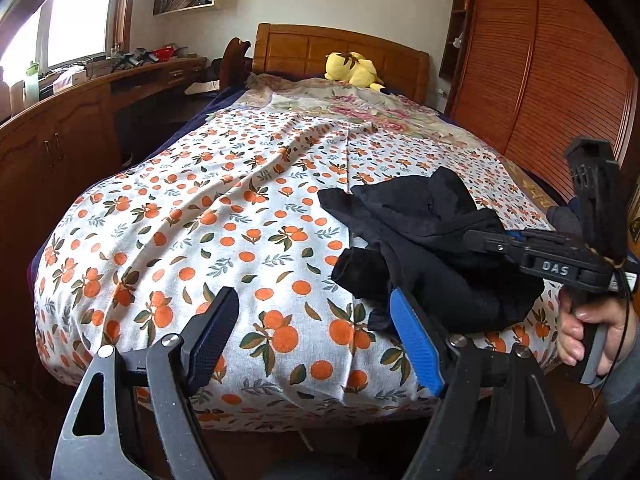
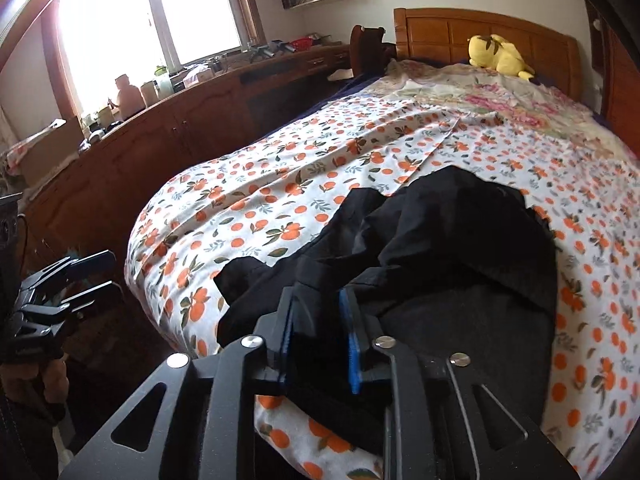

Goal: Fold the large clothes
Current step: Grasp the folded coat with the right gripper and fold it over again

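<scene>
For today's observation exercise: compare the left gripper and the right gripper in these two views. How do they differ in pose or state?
The left gripper stands wide open with only bedsheet between its fingers; the right gripper is much narrower, with black garment folds between its fingers. The left hovers beside the garment; the right reaches into it. Both have blue pads and point toward the bed.

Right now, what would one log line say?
garment: black garment crumpled on bed | left gripper: open, empty | right gripper: fabric between jaws

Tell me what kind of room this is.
Almost certainly a bedroom: a bed with a wooden headboard, a yellow plush toy lying at its head, and a slatted wooden wardrobe beside it.
</scene>
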Available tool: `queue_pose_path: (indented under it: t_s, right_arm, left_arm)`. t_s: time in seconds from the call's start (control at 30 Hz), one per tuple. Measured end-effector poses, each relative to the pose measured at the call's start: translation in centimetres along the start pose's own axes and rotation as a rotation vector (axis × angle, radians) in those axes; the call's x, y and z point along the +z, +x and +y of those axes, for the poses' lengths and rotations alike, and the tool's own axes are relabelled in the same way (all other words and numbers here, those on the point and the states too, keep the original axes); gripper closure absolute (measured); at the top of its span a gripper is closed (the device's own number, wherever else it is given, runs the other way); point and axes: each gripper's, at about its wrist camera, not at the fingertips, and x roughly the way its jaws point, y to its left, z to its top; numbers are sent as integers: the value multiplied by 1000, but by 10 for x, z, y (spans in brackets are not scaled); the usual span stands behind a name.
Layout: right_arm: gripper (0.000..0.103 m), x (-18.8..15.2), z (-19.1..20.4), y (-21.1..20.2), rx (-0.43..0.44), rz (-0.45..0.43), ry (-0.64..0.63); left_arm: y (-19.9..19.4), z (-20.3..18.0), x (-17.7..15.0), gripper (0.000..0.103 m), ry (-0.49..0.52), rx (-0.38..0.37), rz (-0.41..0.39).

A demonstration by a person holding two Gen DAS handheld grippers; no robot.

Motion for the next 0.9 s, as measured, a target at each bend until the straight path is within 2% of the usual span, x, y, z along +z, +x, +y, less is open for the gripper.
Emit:
queue_pose_path:
  t_s: [0.07,0.2,0.33,0.57,0.7,0.77,0.83,0.9]
  right_arm:
    - [74,3,2,-13,-20,-17,-31]
    - [62,-4,-3,-53,-79,-73,-75]
    - [62,-22,-26,-76,-127,-82,-69]
    - [62,-47,-66,-68,-234,-42,-1]
    - [62,-49,-74,-67,-251,-27,18]
    - [62,-49,-70,-72,-245,-24,32]
    - [62,-54,-69,-76,-236,-23,42]
    - [62,-56,-64,-79,-230,-18,40]
  left_arm:
    - [1,-5,0,24,-1,-18,2]
    - [3,-23,6,24,12,-52,-12]
    - [10,-46,19,24,41,-92,-20]
    - [29,-98,42,24,162,-134,-24]
    - [45,-120,45,24,188,-199,0]
    - [54,-128,42,24,203,-197,21]
    - [59,-132,39,30,219,-182,32]
    - [63,-134,35,32,236,-174,46]
